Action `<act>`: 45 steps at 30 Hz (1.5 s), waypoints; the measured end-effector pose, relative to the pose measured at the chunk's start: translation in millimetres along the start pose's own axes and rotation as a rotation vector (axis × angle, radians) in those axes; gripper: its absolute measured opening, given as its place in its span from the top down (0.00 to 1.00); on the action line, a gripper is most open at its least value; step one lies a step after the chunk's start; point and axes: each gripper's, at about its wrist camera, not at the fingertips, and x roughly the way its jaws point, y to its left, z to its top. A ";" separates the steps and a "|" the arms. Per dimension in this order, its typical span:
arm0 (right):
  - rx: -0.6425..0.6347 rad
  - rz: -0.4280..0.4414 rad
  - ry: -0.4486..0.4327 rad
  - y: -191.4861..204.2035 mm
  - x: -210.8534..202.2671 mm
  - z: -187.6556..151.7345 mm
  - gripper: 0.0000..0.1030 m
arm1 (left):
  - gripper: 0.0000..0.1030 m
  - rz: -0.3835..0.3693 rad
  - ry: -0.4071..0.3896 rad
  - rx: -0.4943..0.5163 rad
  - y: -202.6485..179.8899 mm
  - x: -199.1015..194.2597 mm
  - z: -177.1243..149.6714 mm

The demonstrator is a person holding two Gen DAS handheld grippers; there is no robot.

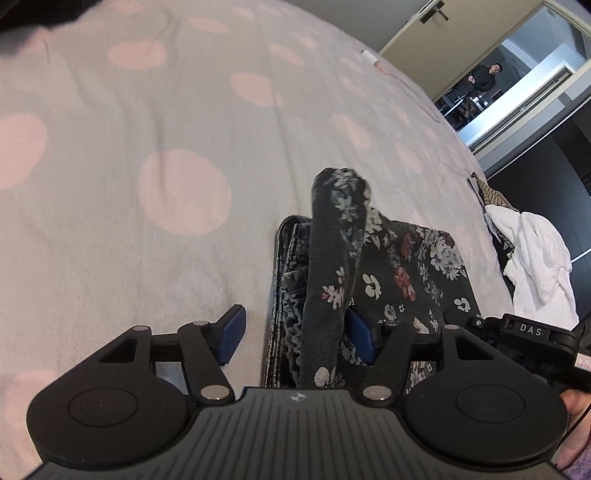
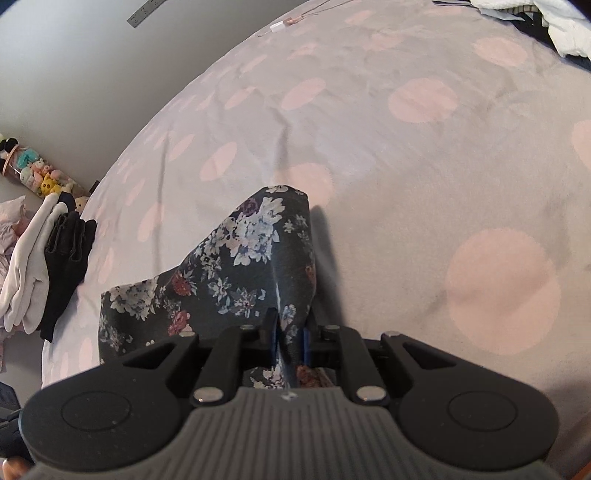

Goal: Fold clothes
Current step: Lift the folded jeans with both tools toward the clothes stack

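Note:
A dark floral garment [image 1: 402, 266] lies part folded on the grey bed cover with pink dots [image 1: 177, 192]. One strip of it [image 1: 332, 258] rises between my left gripper's [image 1: 295, 338] wide-apart blue pads [image 1: 232, 336], close to the right pad; the left gripper is open. In the right wrist view the same floral garment [image 2: 236, 251] runs up in a peaked fold from my right gripper [image 2: 290, 339], which is shut on its edge. The right gripper's body [image 1: 524, 332] shows at the garment's right side in the left wrist view.
A heap of white and striped clothes [image 1: 532, 251] sits at the bed's right edge. White and black gloves [image 2: 48, 266] hang over the bed's left side, near plush toys [image 2: 37, 173]. A cable [image 2: 291, 22] lies at the far edge. A person [image 1: 487, 75] stands beyond the doorway.

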 end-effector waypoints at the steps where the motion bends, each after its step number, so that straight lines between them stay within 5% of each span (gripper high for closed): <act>1: 0.000 -0.001 -0.001 0.2 -0.2 -0.3 0.86 | 0.28 -0.014 0.012 -0.018 4.0 2.4 1.8; 4: 0.004 -0.002 -0.002 1.9 0.6 -0.1 0.86 | 0.30 -0.049 0.023 -0.046 10.0 5.7 4.2; 6: 0.006 -0.003 -0.003 2.0 1.7 0.2 0.85 | 0.38 -0.056 0.015 -0.042 9.3 6.6 3.4; 7: 0.005 -0.004 -0.004 2.1 1.0 -0.1 0.85 | 0.50 -0.063 0.013 -0.046 9.0 7.0 3.1; 13: 0.004 0.004 -0.016 -0.3 -4.0 -3.1 0.85 | 0.66 -0.076 -0.023 -0.019 -1.3 0.8 1.6; 28: -0.134 0.086 -0.100 33.6 -38.0 -3.4 0.88 | 0.73 -0.058 -0.182 0.004 -17.3 -54.2 -1.1; 37: -0.221 0.273 -0.095 139.6 -51.5 36.7 0.88 | 0.73 0.009 -0.348 0.050 -11.9 -167.2 60.1; 45: -0.331 0.474 -0.016 308.6 -28.1 80.1 0.88 | 0.73 0.180 -0.478 0.116 15.6 -301.6 158.1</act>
